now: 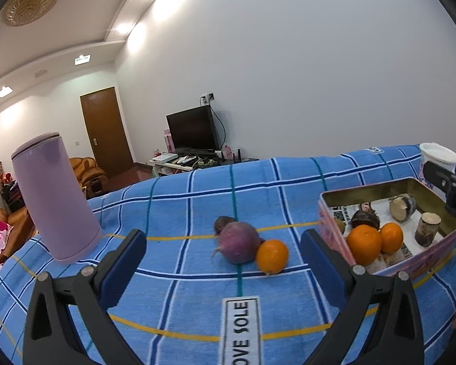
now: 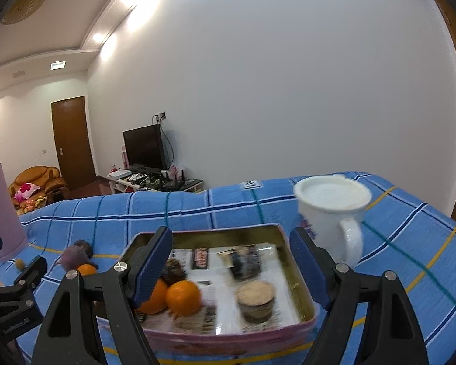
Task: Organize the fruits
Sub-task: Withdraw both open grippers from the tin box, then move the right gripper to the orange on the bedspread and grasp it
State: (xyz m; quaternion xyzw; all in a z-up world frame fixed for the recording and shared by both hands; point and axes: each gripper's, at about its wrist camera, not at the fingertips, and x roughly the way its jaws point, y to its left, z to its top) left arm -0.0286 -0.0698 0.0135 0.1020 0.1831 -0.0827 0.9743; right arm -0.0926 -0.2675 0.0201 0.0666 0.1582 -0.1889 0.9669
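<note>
Blue checked cloth [image 1: 182, 200] with white, navy and yellow lines covers the whole work surface. Left tongs [image 1: 225, 243]: jaws wide, nothing between the pads. Ahead of them, between the two fingers, a purple round vegetable [image 1: 238, 241] lies touching a loose orange [image 1: 272, 256]. Beyond the left finger stands an upright lilac flask [image 1: 53, 197]. By the right finger sits the open tin [image 1: 434, 243], paper-lined, holding two oranges [image 1: 364, 243] and cut brown root pieces [image 1: 427, 228].

Right tongs [image 2: 231, 258]: jaws wide, empty, hovering over the tin's near wall. White mug [image 2: 334, 206] stands just beyond the right finger, handle toward the camera.

Room behind: white walls, brown door [image 2: 71, 140], dark television [image 1: 193, 129] on a low stand, orange armchair [image 2: 38, 179], recessed ceiling lights.
</note>
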